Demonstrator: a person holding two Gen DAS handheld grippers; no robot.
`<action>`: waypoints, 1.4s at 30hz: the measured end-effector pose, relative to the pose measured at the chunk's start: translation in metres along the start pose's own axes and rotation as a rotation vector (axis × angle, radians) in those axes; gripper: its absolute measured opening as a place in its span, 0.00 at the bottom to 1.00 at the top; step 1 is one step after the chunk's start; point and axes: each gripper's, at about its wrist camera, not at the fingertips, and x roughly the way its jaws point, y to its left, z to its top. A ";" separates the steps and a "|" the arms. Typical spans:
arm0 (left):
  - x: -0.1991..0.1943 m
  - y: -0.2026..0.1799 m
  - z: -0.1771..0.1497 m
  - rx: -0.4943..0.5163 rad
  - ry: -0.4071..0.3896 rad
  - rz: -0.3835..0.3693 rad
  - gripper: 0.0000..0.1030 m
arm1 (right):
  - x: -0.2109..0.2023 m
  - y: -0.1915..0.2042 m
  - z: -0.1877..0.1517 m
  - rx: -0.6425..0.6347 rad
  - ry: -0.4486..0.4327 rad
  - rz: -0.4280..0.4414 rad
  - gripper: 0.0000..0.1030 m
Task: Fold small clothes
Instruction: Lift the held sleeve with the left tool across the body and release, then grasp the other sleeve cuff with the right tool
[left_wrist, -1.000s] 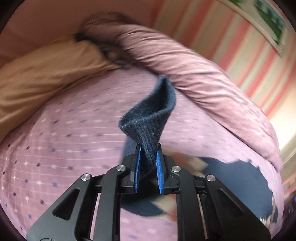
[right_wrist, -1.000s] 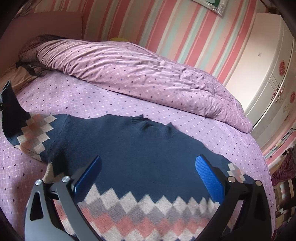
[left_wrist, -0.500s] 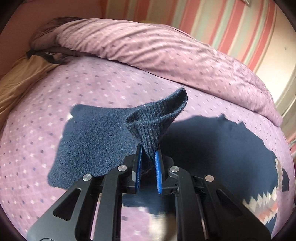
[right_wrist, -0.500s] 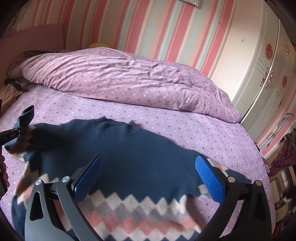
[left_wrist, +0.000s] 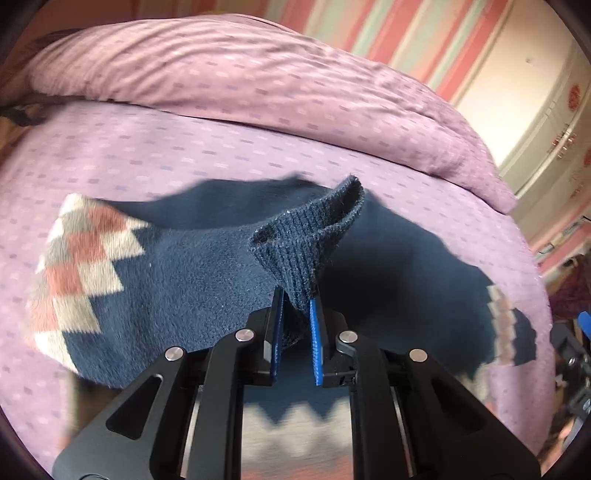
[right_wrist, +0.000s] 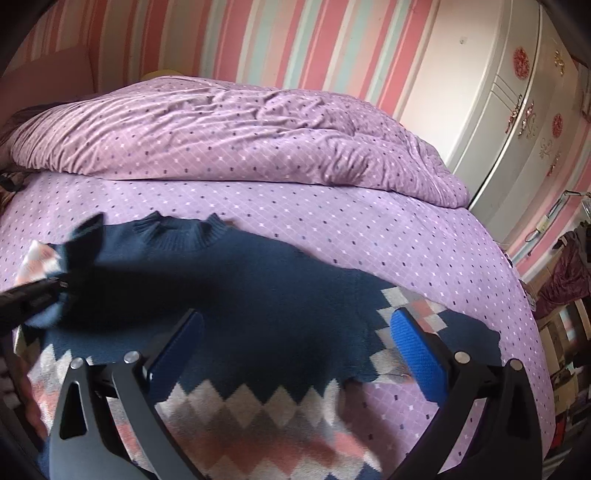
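nearest the left wrist camera, the left gripper (left_wrist: 295, 306), black with blue pads, is clamped on the ribbed dark navy cuff (left_wrist: 306, 243) of a sleeve. the cuff stands up from the pads in a loose, twisted loop. the sleeve it belongs to is drawn in over the body of the navy knitted sweater (left_wrist: 192, 273), which has a band of pink, grey and white diamonds. in this view a patch of that diamond pattern shows at the sweater's left side.

nearest the right wrist camera, the right gripper (right_wrist: 295, 354) hangs above the sweater's lower right part with its blue pads spread wide and nothing between them. the diamond band along the hem (right_wrist: 258, 417) lies under and just beyond its fingers. the sweater lies flat on a lilac bedsheet with small diamond dots (right_wrist: 332, 225), ribbed collar (right_wrist: 177, 230) on its far side. the sweater's right sleeve (right_wrist: 432, 321), also with a diamond band, lies spread out to the right on the sheet. at the sweater's left side the left gripper shows as a dark blurred shape holding the raised cuff.

beyond the sweater, a rumpled lilac duvet in the same dotted cloth (right_wrist: 240, 136) is heaped along the far side of the bed. behind the duvet is a wall of pink, white and pale green stripes (right_wrist: 295, 40). to the right of the duvet stands a cream wardrobe with red floral ornaments (right_wrist: 517, 96).
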 end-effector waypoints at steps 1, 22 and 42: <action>0.009 -0.017 -0.002 0.010 0.009 -0.017 0.11 | 0.001 -0.005 -0.001 0.005 0.001 -0.004 0.98; 0.092 -0.126 -0.053 0.155 0.118 -0.132 0.71 | 0.048 -0.086 -0.028 0.047 0.081 -0.128 0.98; -0.033 -0.013 -0.025 0.206 0.000 0.252 0.97 | 0.108 -0.005 -0.038 0.198 0.179 0.222 0.96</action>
